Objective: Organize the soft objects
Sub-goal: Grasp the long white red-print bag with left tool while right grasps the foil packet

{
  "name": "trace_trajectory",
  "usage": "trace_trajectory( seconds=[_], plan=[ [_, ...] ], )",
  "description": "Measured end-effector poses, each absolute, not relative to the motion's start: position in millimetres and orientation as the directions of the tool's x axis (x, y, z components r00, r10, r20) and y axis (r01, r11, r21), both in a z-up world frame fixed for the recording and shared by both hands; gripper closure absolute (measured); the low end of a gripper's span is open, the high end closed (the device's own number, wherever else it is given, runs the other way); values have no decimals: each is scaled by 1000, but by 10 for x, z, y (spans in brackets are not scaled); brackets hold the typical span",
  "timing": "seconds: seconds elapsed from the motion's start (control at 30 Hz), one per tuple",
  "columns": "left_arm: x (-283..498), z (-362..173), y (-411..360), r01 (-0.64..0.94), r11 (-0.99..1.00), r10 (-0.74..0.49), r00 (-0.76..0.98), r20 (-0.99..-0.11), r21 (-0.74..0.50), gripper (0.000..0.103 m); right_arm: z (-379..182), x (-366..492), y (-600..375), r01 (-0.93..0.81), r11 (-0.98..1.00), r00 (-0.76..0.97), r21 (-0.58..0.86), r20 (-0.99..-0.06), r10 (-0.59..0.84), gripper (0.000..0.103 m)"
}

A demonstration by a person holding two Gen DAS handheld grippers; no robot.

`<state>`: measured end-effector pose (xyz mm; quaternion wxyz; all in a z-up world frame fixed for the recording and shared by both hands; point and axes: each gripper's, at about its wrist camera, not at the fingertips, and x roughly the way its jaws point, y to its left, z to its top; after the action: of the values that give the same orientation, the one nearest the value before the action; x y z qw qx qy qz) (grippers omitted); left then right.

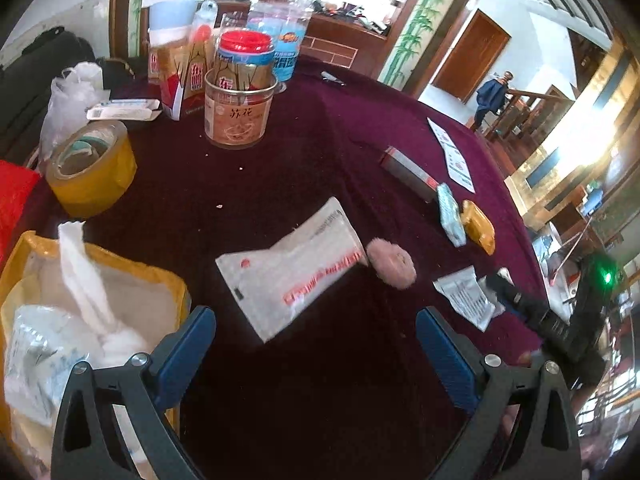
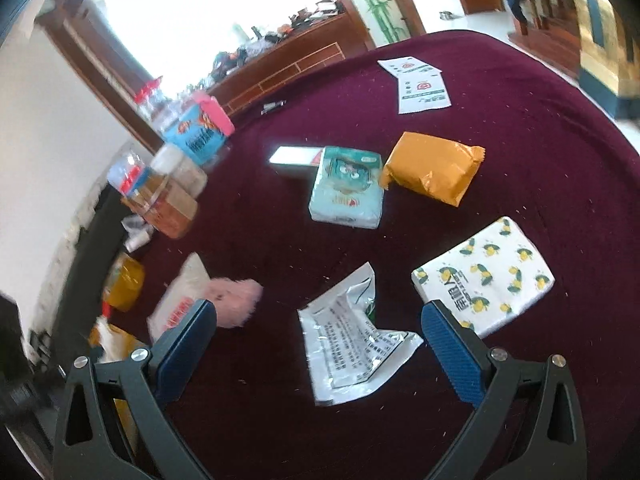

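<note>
Both tools are held low over the maroon worktop (image 2: pixel 520 128), tilted downward, each with its jaws spread wide and nothing gripped. The left tool (image 1: pixel 316 344) is aimed at a white pouch (image 1: pixel 292 268) that touches a pink puff (image 1: pixel 390 264), with a yellow bag (image 1: pixel 24 256) of soft white items beside its left finger. The right tool (image 2: pixel 320 344) is poised above a crumpled silver pouch (image 2: pixel 352 344), a lemon-print tissue pack (image 2: pixel 488 276) lying just beside its right finger.

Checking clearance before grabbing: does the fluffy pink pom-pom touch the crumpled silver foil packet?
No, bare maroon cloth separates the fluffy pink pom-pom from the crumpled silver foil packet.
</note>
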<state>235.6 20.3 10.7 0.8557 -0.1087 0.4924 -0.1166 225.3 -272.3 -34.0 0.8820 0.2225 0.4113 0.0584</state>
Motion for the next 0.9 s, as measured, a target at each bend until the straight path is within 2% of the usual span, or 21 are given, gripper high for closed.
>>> trace_trajectory(
  seconds=[0.23,0.43,0.5,0.67,0.73,0.8,0.87,0.9],
  plan=[
    [2768,-130,46,72,973,-228,444,-867,-219,2,-517,2389,-2551,67,933,596,354,-764,247,1],
    [3157,-300,-53,44,986,-166,421,-892,-163,2,-607,2410,-2476,83,949,554,303,-806,209,10],
    [3241,-444,-134,82,984,-180,365,-914,-160,2,-602,2403,-2471,82,950,555,301,-806,207,17],
    [3023,-564,-224,143,957,-285,275,-918,-254,4,-589,2391,-2510,101,947,559,304,-805,198,32],
    [2854,-550,-308,188,956,-273,281,-920,-226,4,-588,2404,-2512,110,949,560,296,-807,187,35],
    [2693,-540,-381,223,955,-256,292,-921,-194,4,-586,2410,-2494,115,953,560,279,-811,169,45],
    [2613,-563,-433,251,955,-234,297,-926,-161,4,-585,2410,-2465,118,962,559,246,-817,141,48],
    [2585,-579,-455,254,958,-209,307,-929,-132,4,-587,2414,-2460,118,964,558,237,-819,133,56]
  ],
)
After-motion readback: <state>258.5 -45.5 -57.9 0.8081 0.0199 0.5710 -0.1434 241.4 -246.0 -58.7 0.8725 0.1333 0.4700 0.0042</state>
